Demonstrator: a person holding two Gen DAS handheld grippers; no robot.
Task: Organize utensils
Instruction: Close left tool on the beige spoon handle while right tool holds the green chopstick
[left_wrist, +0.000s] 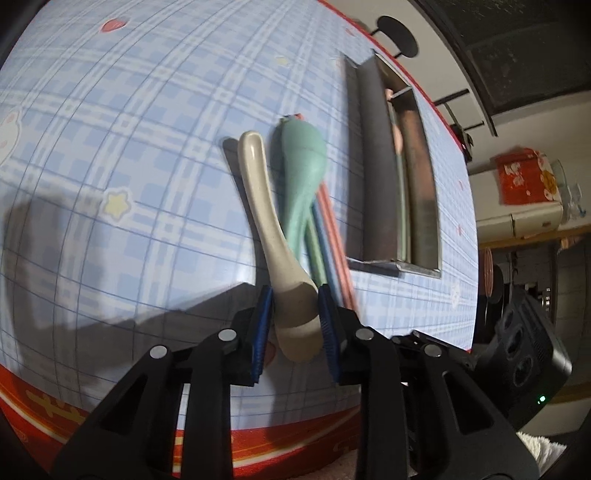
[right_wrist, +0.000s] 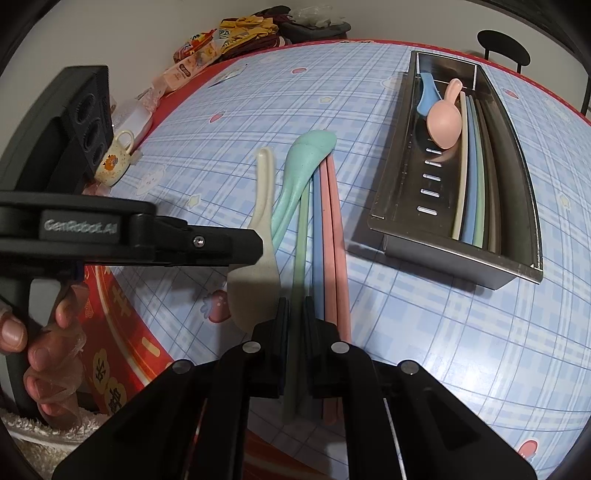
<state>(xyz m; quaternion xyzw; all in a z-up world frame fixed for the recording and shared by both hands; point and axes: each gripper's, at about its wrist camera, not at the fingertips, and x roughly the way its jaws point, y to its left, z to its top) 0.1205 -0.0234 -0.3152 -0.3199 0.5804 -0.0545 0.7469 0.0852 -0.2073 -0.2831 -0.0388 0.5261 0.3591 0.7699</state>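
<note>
Left gripper (left_wrist: 295, 321) clamped on cream spoon (left_wrist: 266, 221) bowl, light, slick; right gripper (right_wrist: 295, 325) pinching green chopstick (right_wrist: 299, 266), tray (right_wrist: 391, 192) at one o'clock.

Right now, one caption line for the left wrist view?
Left claw closed on beige spoon beside green spoon, tray beyond.

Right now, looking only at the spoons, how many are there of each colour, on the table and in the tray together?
beige spoon: 1, on the table
teal spoon: 1, on the table
pink spoon: 1, in the metal tray
blue spoon: 1, in the metal tray
Total: 4 spoons
</note>
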